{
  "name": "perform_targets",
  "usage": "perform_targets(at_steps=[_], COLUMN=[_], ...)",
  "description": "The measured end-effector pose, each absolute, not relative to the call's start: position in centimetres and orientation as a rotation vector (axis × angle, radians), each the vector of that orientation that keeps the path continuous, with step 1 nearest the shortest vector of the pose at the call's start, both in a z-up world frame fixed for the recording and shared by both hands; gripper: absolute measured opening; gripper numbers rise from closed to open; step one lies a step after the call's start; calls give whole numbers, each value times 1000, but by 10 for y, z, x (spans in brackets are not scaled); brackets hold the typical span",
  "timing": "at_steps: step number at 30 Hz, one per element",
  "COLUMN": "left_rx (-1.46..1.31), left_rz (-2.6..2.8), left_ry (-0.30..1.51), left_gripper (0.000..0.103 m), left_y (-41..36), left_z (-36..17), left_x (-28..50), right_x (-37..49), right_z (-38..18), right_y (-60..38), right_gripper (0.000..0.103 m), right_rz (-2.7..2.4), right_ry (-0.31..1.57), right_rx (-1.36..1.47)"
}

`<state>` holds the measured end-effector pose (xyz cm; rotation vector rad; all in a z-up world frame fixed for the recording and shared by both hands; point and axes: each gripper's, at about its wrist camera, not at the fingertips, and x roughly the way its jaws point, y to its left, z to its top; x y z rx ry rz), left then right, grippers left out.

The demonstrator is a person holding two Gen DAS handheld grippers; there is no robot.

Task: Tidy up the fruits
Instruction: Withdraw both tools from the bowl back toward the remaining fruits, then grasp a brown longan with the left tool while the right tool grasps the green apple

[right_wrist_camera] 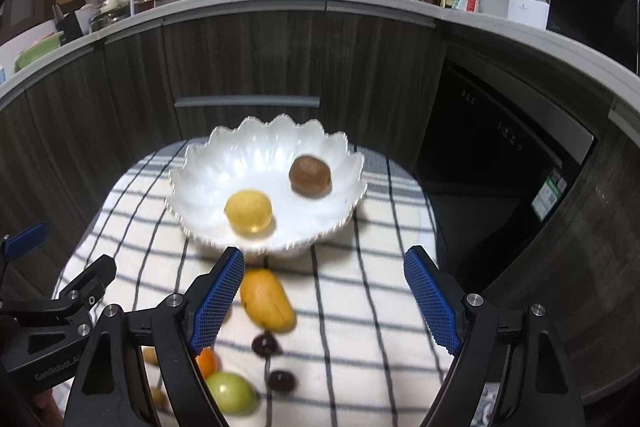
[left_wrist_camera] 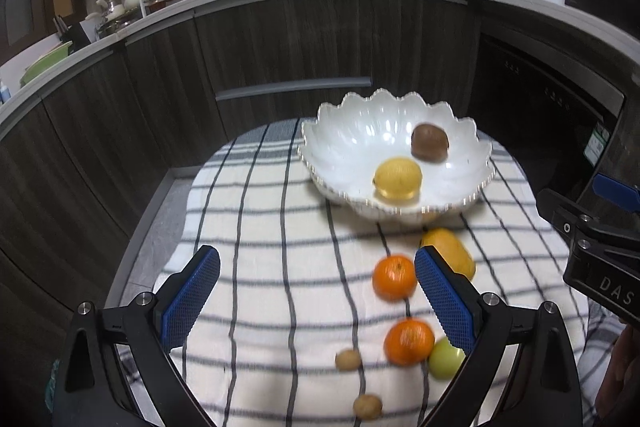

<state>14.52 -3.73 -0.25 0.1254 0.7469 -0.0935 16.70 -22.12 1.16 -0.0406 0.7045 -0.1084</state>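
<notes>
Two oranges (left_wrist_camera: 394, 277) on cloth; bowl (left_wrist_camera: 340, 131) holds two fruits.

Glossy bowl (left_wrist_camera: 352, 131) (woven cloth (left_wrist_camera: 280, 235))

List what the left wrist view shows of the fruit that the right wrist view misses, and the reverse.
Only the left wrist view shows two whole oranges and two small brown fruits. Only the right wrist view shows two dark round fruits on the checked cloth. Both show the white scalloped bowl holding a lemon and a kiwi, plus the mango and green fruit.
</notes>
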Motion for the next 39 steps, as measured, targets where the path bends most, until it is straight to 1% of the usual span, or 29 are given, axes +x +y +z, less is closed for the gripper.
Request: perform_targets(at_steps=[14,16,21,25,26,29,32,34,36,39], left_rx=[140,141,150,150,150,164,167,177,181,191], left_rz=[-131,-141,-156,-185,-195,-204,-217,-223,-233,-240], left_ry=[832,849,920,960,966,972,987,994,1005,1013], left_gripper=[98,94,78,67,61,59,52,50,43,37], left_y=[-34,-36,-40,-44,-45,-47,-49,-50,-52,-55], left_z=[-53,-61,-85,-99,-101,-105,-110,-112,-115,-118], left_x=[99,96,92,92,92,92,93,93,93,93], right_x=[122,117,107,105,105,105,106,106,107,108], right_z=[-40,-45,-63,-71,-72,-73,-74,-75,-77,-79], right_y=[-214,-213,-211,-209,-208,-208,-208,-208,-210,-210], right_gripper=[83,83,83,83,83,83,83,83,83,83], right_rz=[-94,-92,-87,-84,-84,-84,-85,-87,-88,-85], right_ry=[803,817,868,891,892,896,902,905,911,919], right_rx=[-38,-29,-20,-27,-29,-33,-33,-30,-28,-25])
